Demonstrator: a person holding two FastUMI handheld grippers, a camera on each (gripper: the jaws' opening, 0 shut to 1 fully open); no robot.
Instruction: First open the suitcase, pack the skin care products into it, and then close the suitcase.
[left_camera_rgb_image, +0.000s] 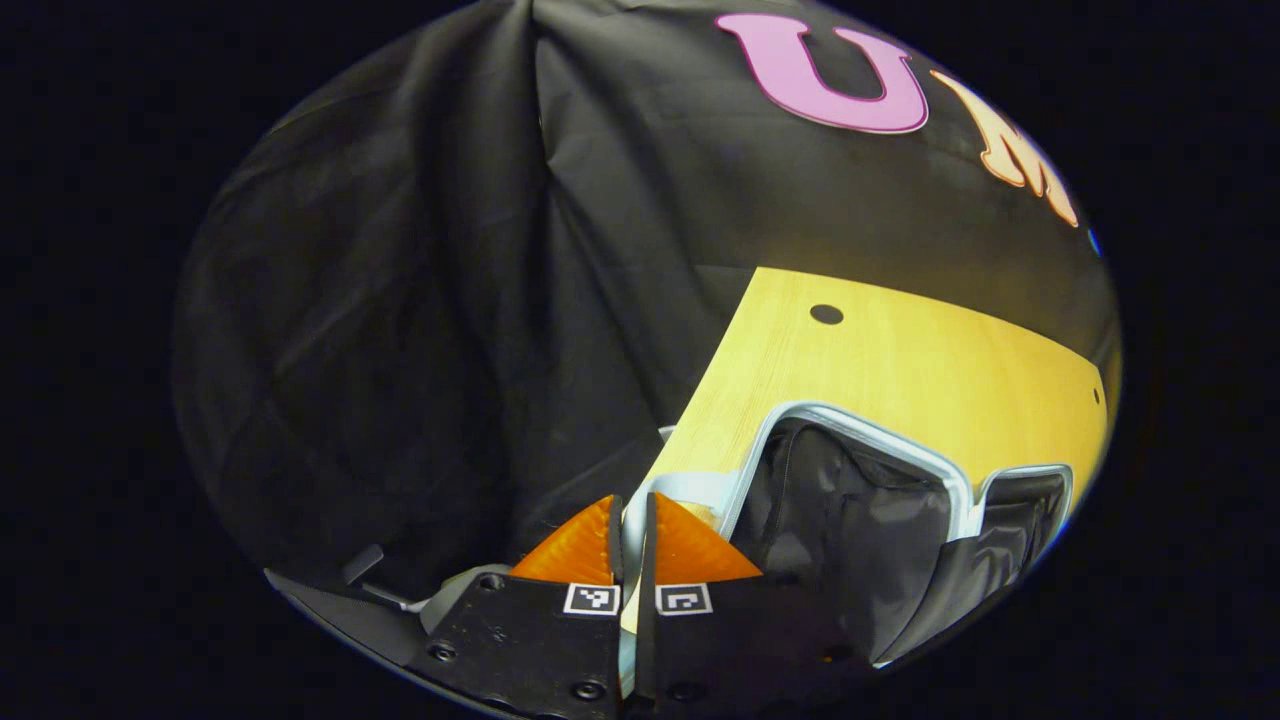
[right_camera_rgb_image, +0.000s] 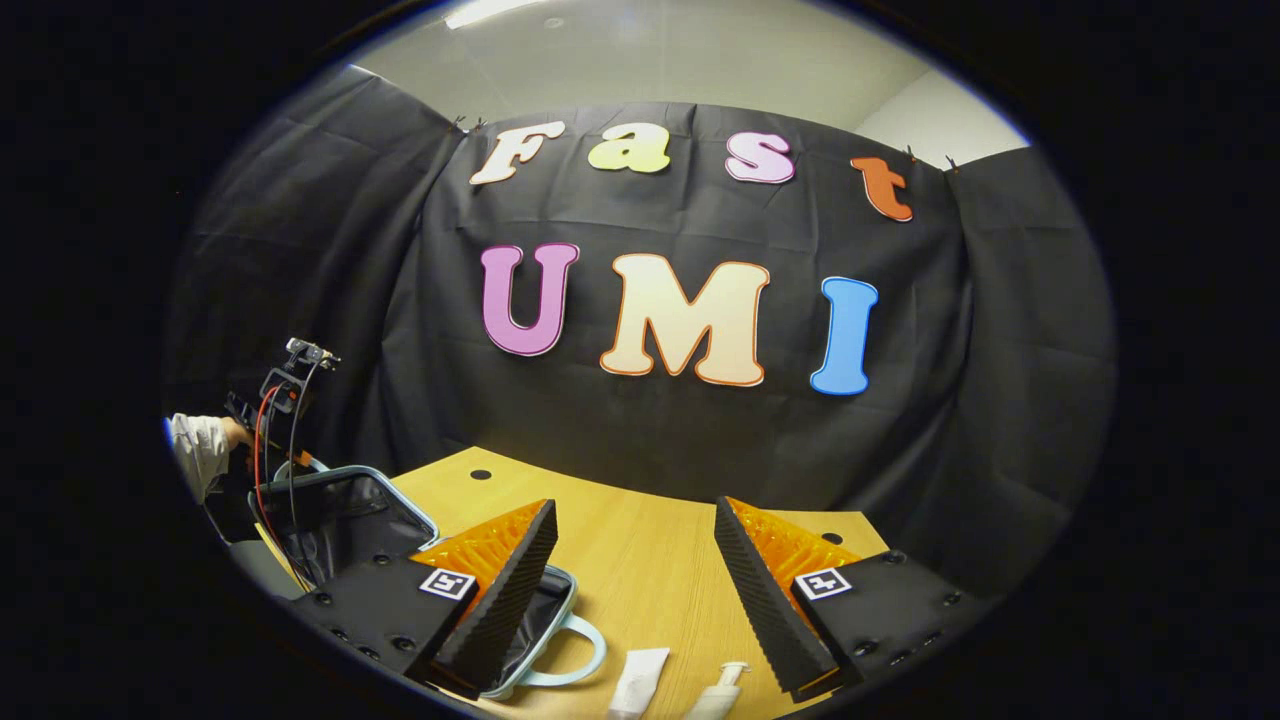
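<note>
The pale blue suitcase (left_camera_rgb_image: 850, 520) lies open on the wooden table (left_camera_rgb_image: 900, 350), showing black lining inside a silver rim (left_camera_rgb_image: 860, 425). My left gripper (left_camera_rgb_image: 632, 500) is shut on the pale edge of the lid, which runs between its two fingers. In the right gripper view the suitcase (right_camera_rgb_image: 350, 520) sits at the left with its lid raised. The left gripper (right_camera_rgb_image: 262, 400) is up at that lid, held by a person's hand (right_camera_rgb_image: 235, 432). My right gripper (right_camera_rgb_image: 635, 515) hangs wide open above the table. Below it lie a white tube (right_camera_rgb_image: 637, 682) and a white pump bottle (right_camera_rgb_image: 718, 695).
The suitcase's pale blue handle (right_camera_rgb_image: 580, 665) loops out toward the tube. Red and black cables (right_camera_rgb_image: 262, 470) hang from the left gripper over the case. The table (right_camera_rgb_image: 650, 570) has small round holes near its far edge, with the black cloth wall behind it.
</note>
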